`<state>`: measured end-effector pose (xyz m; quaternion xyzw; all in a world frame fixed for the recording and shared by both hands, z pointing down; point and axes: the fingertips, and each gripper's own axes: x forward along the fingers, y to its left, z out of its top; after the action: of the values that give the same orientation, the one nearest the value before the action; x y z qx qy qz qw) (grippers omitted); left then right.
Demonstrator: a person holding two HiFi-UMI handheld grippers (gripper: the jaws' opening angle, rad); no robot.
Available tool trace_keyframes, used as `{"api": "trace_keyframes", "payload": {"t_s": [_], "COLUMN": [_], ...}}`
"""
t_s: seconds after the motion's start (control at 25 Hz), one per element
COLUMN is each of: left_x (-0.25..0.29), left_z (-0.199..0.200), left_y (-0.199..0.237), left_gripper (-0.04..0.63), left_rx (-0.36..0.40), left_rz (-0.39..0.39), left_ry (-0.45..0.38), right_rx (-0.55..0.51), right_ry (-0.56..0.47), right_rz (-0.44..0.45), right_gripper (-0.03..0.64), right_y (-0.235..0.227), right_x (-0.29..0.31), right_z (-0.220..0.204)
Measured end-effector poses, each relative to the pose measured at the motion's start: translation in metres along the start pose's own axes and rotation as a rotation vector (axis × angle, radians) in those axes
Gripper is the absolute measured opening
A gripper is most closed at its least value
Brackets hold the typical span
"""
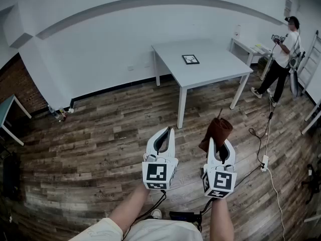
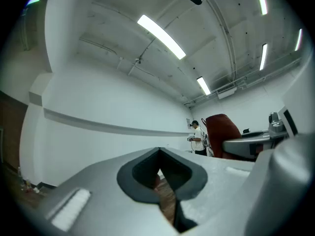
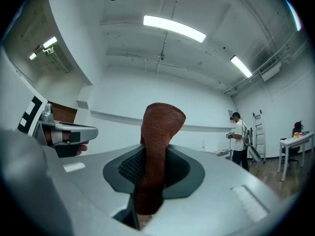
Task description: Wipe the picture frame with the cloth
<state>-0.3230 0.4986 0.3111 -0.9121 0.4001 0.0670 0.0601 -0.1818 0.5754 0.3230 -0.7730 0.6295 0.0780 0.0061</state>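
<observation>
Cloth (image 1: 217, 129) in right gripper (image 1: 220, 147), apparently folded

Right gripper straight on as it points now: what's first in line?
Probably nothing near. The right gripper, shut on the cloth, tilts upward; past the cloth its view shows open air, then the white wall. The table and picture frame seem below that line; depth is unclear.

My left tool (image 1: 166, 132) and right tool (image 1: 220, 144) are white with dark-lined jaws, black-and-white marker cubes (image 1: 159, 175) and black cables (image 1: 156, 203).
</observation>
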Motion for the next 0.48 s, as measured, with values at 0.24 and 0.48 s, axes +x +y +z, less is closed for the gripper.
{"api": "trace_keyframes", "payload": {"t_s": [0.24, 0.48], "left_x": [-0.0018, -0.0003], "left_z": [-0.0005, -0.0023], "left_y": [-0.0048, -0.0026], "left_gripper": [0.000, 0.000], "left_rx": [0.014, 0.011], "left_rz": [0.006, 0.008], "left_ry": [-0.002, -0.001], "right_rx": [0.003, -0.003], "right_ry": [0.005, 0.009], "right_rz": [-0.002, 0.003], "right_gripper": [0.106, 0.106], "right_y": [-0.0041, -0.0018], "right_x": [-0.0040, -0.0013], "right_z": [-0.0025, -0.0029]}}
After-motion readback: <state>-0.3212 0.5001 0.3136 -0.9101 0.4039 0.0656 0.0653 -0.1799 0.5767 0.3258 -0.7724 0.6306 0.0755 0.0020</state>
